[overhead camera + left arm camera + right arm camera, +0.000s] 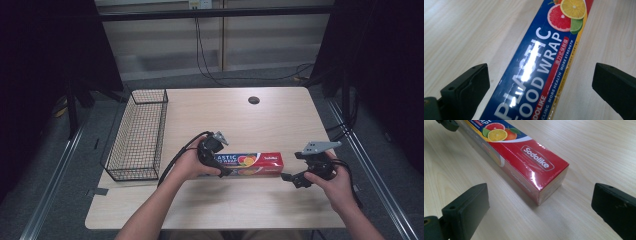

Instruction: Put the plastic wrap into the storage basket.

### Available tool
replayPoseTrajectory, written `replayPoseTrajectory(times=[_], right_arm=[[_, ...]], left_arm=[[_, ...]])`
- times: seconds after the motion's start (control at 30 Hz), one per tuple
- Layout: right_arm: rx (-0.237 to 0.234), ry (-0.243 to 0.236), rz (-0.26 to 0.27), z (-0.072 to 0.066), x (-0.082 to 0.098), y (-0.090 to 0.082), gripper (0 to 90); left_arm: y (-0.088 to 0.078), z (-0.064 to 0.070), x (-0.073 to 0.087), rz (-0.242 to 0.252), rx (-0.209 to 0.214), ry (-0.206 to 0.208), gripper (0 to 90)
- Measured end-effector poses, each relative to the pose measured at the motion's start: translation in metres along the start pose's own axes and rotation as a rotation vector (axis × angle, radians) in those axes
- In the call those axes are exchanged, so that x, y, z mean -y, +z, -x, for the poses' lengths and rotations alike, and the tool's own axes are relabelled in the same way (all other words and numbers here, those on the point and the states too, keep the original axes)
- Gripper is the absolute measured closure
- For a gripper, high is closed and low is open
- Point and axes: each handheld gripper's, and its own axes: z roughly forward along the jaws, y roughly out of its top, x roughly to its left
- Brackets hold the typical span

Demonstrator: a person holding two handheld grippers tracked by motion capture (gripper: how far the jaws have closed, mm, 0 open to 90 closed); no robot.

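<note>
A long red and blue plastic food wrap box lies flat on the wooden table, near its front. My left gripper hovers over the box's left end, open, its jaws straddling the blue "PLASTIC FOOD WRAP" face without touching it. My right gripper is open just off the box's right end, low over the table. In the right gripper view the red "Sodolike" end of the box sits ahead between the spread jaws, and a bit of the left gripper's jaw shows at the top left corner.
A black wire basket stands along the table's left edge, empty. A round cable hole sits at the table's far middle. Cables hang behind the table.
</note>
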Motion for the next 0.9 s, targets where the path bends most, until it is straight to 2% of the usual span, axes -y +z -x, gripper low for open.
replayPoseTrajectory(times=[0.07, 0.1, 0.13, 0.17, 0.2, 0.23, 0.3, 0.33, 0.37, 0.4, 0.43, 0.47, 0.5, 0.53, 0.6, 0.63, 0.67, 0.73, 0.77, 0.8, 0.9], right_arm=[[0.0, -0.002, 0.004, 0.001, 0.0, 0.0, 1.1], [-0.001, -0.002, 0.004, 0.001, 0.0, 0.0, 1.1], [-0.002, -0.002, 0.004, 0.001, 0.0, 0.0, 1.2], [0.001, -0.004, 0.005, 0.001, 0.0, 0.0, 1.5], [0.003, -0.006, 0.006, 0.001, 0.0, 0.0, 1.5], [0.001, -0.005, 0.007, 0.001, 0.0, 0.0, 1.5], [0.0, -0.004, 0.009, 0.001, 0.0, 0.0, 1.5], [0.001, -0.005, 0.01, 0.001, 0.0, 0.0, 1.5], [0.002, -0.006, 0.011, 0.001, -0.001, -0.001, 1.6], [0.004, -0.004, 0.01, 0.001, -0.001, -0.001, 1.6], [0.0, -0.003, 0.012, 0.001, -0.001, -0.001, 1.7], [-0.002, -0.004, 0.013, 0.001, -0.001, -0.001, 1.7], [-0.001, -0.004, 0.015, 0.001, -0.001, -0.001, 1.7], [0.0, -0.004, 0.015, 0.001, -0.001, -0.002, 1.7], [0.003, -0.004, 0.014, 0.002, -0.001, -0.002, 1.8], [0.003, -0.004, 0.014, 0.002, -0.001, -0.001, 1.8], [0.004, -0.003, 0.014, 0.002, -0.001, -0.002, 1.8], [0.002, -0.004, 0.016, 0.002, -0.001, -0.002, 1.8], [0.004, -0.003, 0.018, 0.002, -0.001, -0.002, 1.9], [0.01, -0.001, 0.017, 0.002, -0.001, -0.003, 2.0], [0.008, -0.001, 0.017, 0.002, -0.001, -0.003, 2.0]], left_arm=[[0.005, 0.0, -0.001, -0.009, -0.001, -0.018, 1.3], [0.007, 0.002, -0.001, 0.005, 0.002, -0.041, 1.3], [0.007, 0.0, -0.002, -0.017, 0.006, -0.018, 1.3], [0.009, 0.001, -0.002, 0.004, 0.008, -0.037, 1.3], [0.01, 0.002, -0.003, -0.004, 0.008, -0.037, 1.6], [0.011, 0.0, -0.004, -0.029, 0.002, -0.002, 2.0], [0.014, 0.0, -0.005, -0.041, 0.007, 0.004, 2.8], [0.017, 0.002, -0.005, -0.03, 0.004, -0.028, 2.9], [0.018, 0.001, -0.006, -0.037, 0.005, -0.031, 4.0], [0.018, -0.001, -0.007, -0.059, 0.009, -0.005, 4.1], [0.019, -0.001, -0.007, -0.05, 0.009, -0.002, 4.3], [0.02, 0.001, -0.008, -0.035, 0.001, -0.03, 4.8], [0.019, -0.001, -0.009, -0.06, 0.004, 0.015, 4.8], [0.019, -0.001, -0.011, -0.07, 0.008, 0.033, 5.1], [0.022, 0.003, -0.013, -0.072, 0.002, 0.022, 5.4], [0.022, 0.003, -0.015, -0.088, 0.0, 0.043, 5.5], [0.023, 0.004, -0.016, -0.081, 0.005, 0.038, 5.7], [0.023, 0.003, -0.019, -0.081, 0.012, 0.061, 7.3], [0.024, 0.004, -0.019, -0.078, 0.011, 0.033, 7.9], [0.024, 0.002, -0.019, -0.095, 0.009, 0.059, 8.3], [0.026, 0.002, -0.019, -0.096, 0.016, 0.057, 9.4]])
